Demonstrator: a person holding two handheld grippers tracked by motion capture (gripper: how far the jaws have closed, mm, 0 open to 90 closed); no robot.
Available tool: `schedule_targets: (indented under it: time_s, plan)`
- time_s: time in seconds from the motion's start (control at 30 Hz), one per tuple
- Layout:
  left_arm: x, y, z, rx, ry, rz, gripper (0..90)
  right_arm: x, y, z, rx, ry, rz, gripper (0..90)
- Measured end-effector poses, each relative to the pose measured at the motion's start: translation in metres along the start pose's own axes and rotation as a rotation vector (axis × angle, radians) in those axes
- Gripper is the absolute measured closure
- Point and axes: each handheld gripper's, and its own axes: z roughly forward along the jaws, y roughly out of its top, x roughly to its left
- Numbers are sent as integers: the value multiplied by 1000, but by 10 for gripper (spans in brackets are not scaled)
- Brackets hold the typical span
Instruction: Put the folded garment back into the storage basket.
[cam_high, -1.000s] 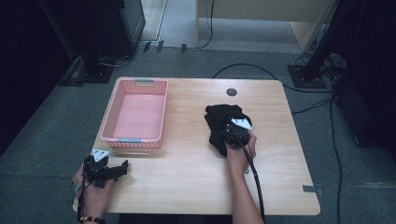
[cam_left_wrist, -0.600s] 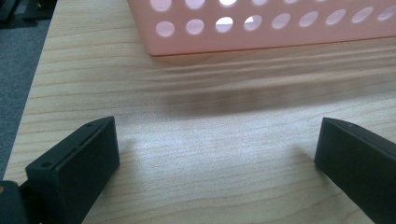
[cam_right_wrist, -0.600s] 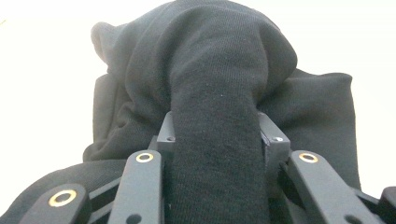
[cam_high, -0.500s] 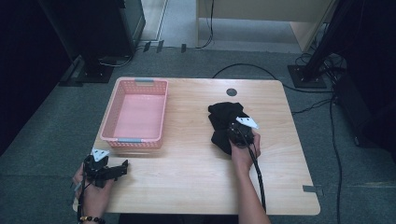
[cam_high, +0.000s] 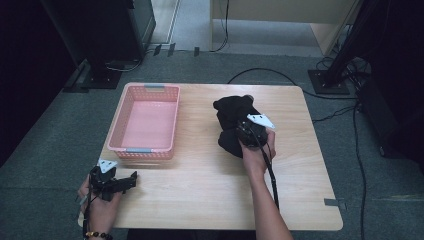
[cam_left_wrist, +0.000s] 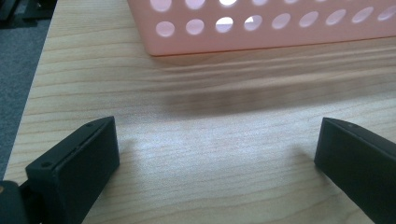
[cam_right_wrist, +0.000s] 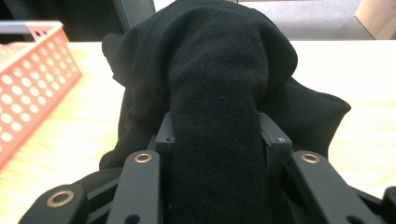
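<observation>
Right gripper (cam_right_wrist: 215, 135) is clamped on the black cloth (cam_high: 232, 117), left gripper (cam_high: 120, 182) wide open; next, carry it left into the pink basket (cam_high: 122, 115).

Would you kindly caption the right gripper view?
Right gripper shut on a fold of black cloth beside the pink basket.

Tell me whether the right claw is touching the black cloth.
Touching. The right gripper view shows the right claw with both jaws pressed against a fold of the black cloth.

Black two-jaw claws (cam_high: 250, 134), brass-coloured rivets, grey triangular top plates, trailing black cable, beaded bracelet (cam_high: 93, 234)
</observation>
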Motion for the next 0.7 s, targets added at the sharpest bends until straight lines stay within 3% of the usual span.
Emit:
schedule_targets:
  time_s: [0.7]
  plan:
    - [0,0,0,1,0,0,0,51,33,-2,-22,53,-62,616]
